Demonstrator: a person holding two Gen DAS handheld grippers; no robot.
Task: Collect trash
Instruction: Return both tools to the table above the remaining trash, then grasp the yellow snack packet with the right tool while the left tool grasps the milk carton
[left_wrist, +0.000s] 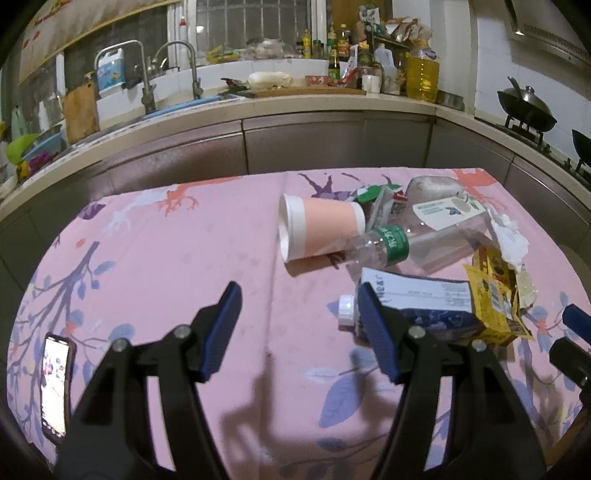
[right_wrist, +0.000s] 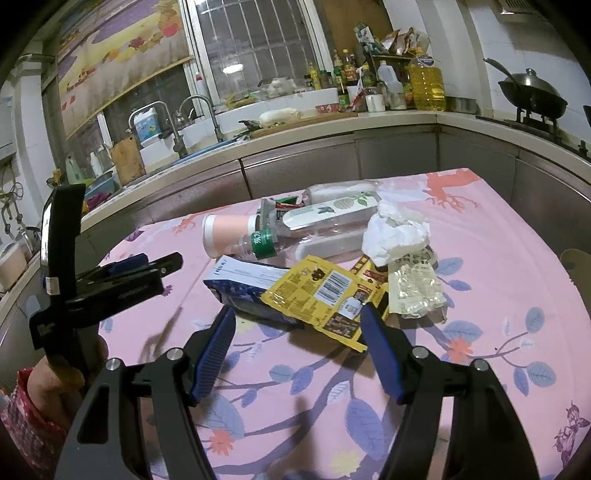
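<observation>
1. The yellow packet (right_wrist: 325, 295), at 12 o'clock from the camera, bears a barcode and a QR-like square; its print is too small to read.
2. The blue carton (left_wrist: 417, 295) carries white characters and fine lines, illegible.
3. The clear bottle (right_wrist: 295, 229) has a green band with white characters, unreadable.
4. Its pale label (left_wrist: 447, 210) shows a butterfly, text blurred.

Each claw is matte black plastic: two angular arms with triangular cut-outs, joined by silver round-headed screws, ending in ribbed blue pads. The left claw (left_wrist: 297, 314) and right claw (right_wrist: 297, 325) look alike. At 9 o'clock in the right wrist view, a red patterned sleeve (right_wrist: 22, 417) covers the wrist.
</observation>
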